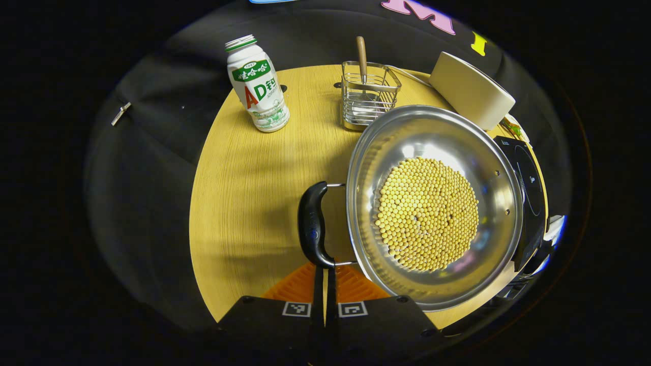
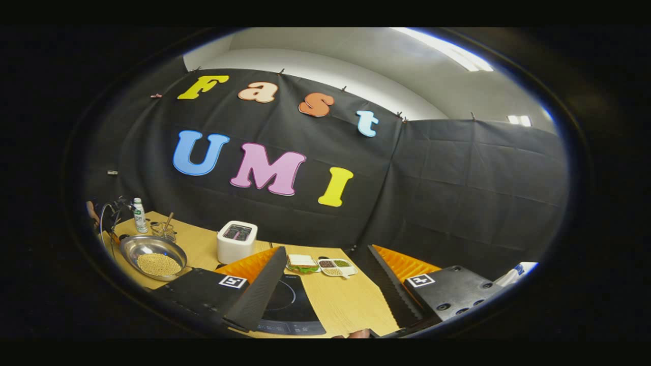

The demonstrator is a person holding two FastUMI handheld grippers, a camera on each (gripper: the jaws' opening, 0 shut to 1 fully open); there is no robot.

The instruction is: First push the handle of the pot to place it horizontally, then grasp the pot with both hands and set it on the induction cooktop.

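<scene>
Left gripper view: the left gripper, fingers nearly together, meets the black handle of the bean-filled pot, seemingly mid-push, while the right gripper hangs wide above the induction cooktop, so lifting remains.

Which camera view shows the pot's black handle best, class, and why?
The left gripper view: the pot handle sits large and close, just ahead of the left gripper, whose fingers are together. In the right gripper view the pot of beans is small and far off, its handle too tiny to make out.
</scene>
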